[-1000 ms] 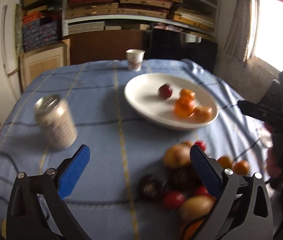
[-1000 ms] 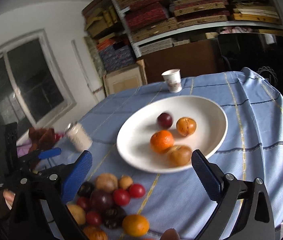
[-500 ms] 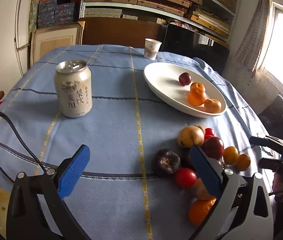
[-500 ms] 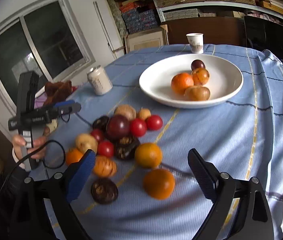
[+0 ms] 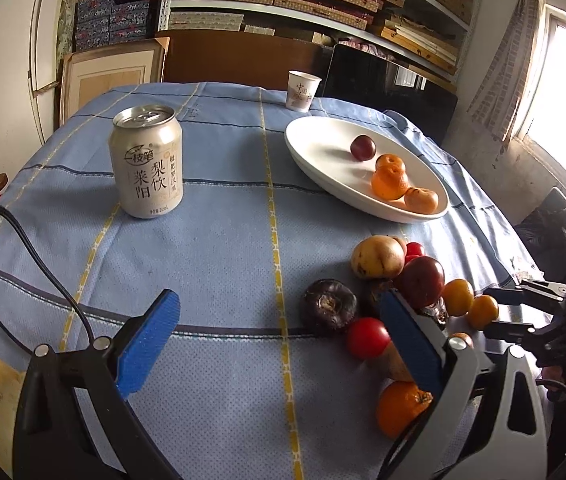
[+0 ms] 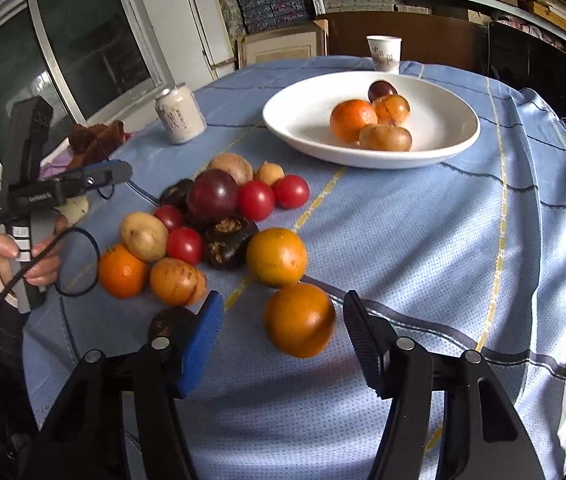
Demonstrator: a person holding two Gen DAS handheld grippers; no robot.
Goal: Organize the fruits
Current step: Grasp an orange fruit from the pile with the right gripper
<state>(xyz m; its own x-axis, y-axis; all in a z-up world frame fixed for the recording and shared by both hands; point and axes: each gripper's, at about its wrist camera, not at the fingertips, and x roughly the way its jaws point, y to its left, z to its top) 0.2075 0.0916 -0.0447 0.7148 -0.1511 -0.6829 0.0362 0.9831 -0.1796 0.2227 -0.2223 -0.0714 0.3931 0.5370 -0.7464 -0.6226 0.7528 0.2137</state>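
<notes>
Four fruits lie in the plate; most remain piled on the near cloth. Right gripper jaws spread around an orange, ungripped; left gripper open, empty.

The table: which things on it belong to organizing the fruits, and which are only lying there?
Belong to the job:
- white plate holding four fruits
- loose fruit pile
- orange between the open fingers of the right hand-held gripper

Only lying there:
- drink can
- paper cup
</notes>
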